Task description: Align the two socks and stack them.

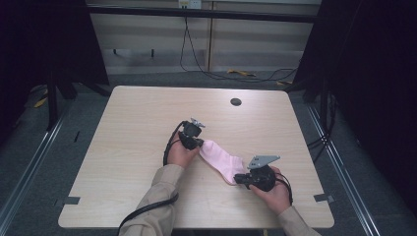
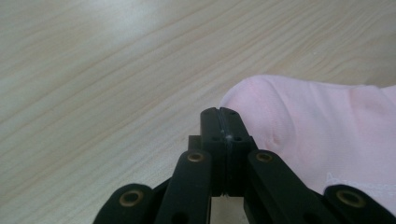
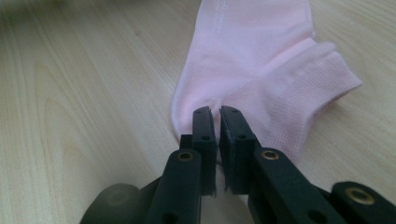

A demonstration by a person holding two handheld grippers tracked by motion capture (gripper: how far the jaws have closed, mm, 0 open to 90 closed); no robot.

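Both grippers pinch the pink ankle sock — left gripper the toe, right gripper the heel — to stretch it flat on the worktop.

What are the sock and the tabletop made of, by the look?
Pink sock: soft knit fabric, probably cotton blend; matte, with a ribbed cuff and fine mesh texture showing in the right gripper view. Table: pale wood-grain top, likely laminate over board; smooth, with a faint sheen and an even printed-looking grain.
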